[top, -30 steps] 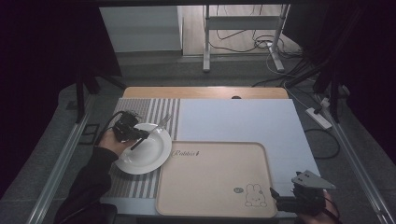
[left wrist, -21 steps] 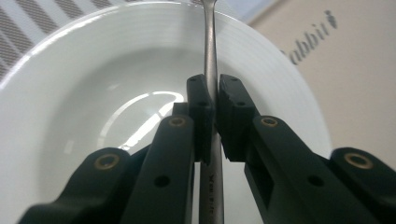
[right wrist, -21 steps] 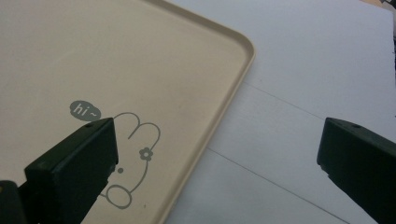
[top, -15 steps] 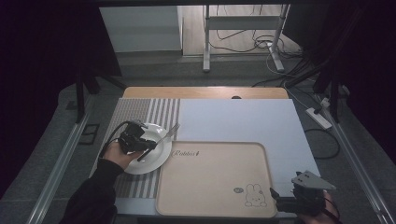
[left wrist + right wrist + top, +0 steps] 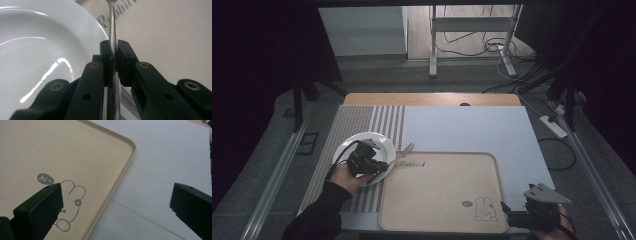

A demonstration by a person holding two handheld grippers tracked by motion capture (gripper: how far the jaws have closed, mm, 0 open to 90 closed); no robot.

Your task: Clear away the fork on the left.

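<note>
The left gripper view shows the left gripper point(image 5: 114, 53) clamped on a fork's point(image 5: 112, 27) handle beside the white plate point(image 5: 45, 50); its tines are cut off at twelve o'clock. The high view shows those tines pointing toward one o'clock over the beige tray's point(image 5: 439, 227) far-left corner. The right gripper point(image 5: 116, 202), jaws wide apart and holding nothing, straddles the tray's rim at five o'clock.

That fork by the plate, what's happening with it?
A person is working with a gripper in each hand. The left gripper has its fingers shut on the handle of the fork, right at the edge of the white plate, with the fork's prongs pointing toward the tan tray. The right gripper waits open by the tray's near right corner, holding nothing.
</note>
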